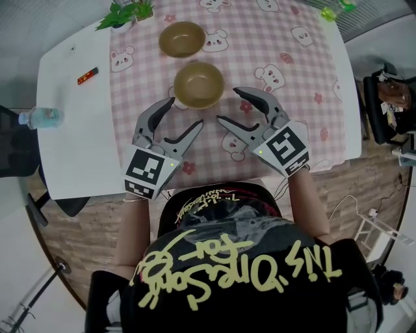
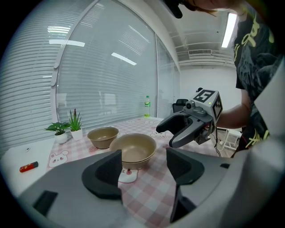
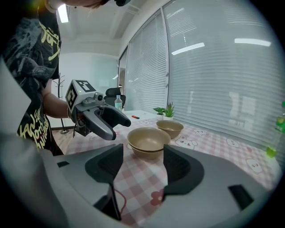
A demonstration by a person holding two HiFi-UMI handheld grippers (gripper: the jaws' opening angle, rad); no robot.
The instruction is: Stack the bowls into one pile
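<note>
My left gripper (image 1: 186, 112) is held open above the table (image 1: 78, 149), with nothing between its jaws. My right gripper (image 1: 227, 104) is also open and empty. Their tips lean toward each other. Just beyond the tips, in the middle between the two grippers, the near bowl (image 1: 199, 83) stands upright on the pink checked cloth (image 1: 312, 71).

This bowl is round, tan and matte. In the left gripper view its rim looks double, so it is perhaps already two bowls nested, but I cannot be sure.

The far bowl (image 1: 182, 38) is the same colour. It stands apart behind the near one, a little to my left, toward the plants (image 1: 127, 13). I judge my left gripper is the nearer one to fetch it and set it into the near bowl.
</note>
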